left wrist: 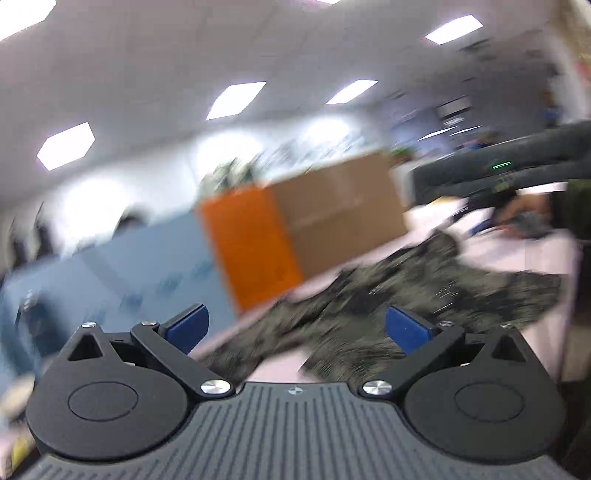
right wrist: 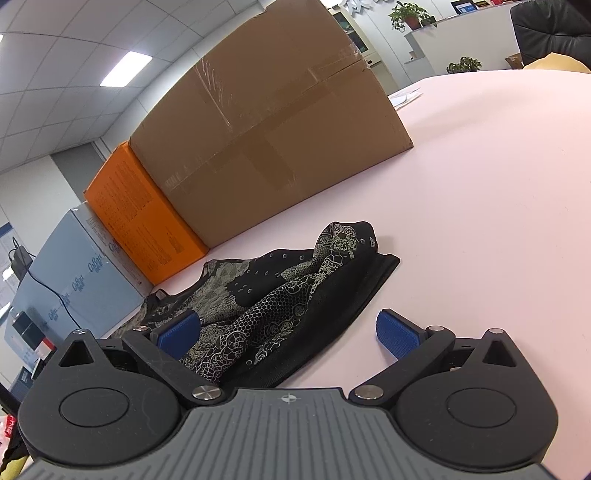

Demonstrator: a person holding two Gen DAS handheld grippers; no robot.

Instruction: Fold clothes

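A black garment with a pale lace-like print [right wrist: 280, 295] lies crumpled on the pale pink table [right wrist: 480, 184]. My right gripper [right wrist: 288, 332] is open and empty just above its near edge, the blue pads either side of the cloth. The left wrist view is blurred by motion; the same garment [left wrist: 388, 295] lies spread ahead and to the right. My left gripper [left wrist: 295, 328] is open and empty, held above the garment's near part. At the far right of the left wrist view the other hand and gripper [left wrist: 524, 218] show, blurred.
A large brown cardboard box [right wrist: 273, 122], an orange box [right wrist: 144, 221] and a light blue box [right wrist: 74, 280] stand in a row along the table's far-left side. Some papers [right wrist: 404, 98] lie behind the brown box. A dark chair [right wrist: 550, 29] stands far right.
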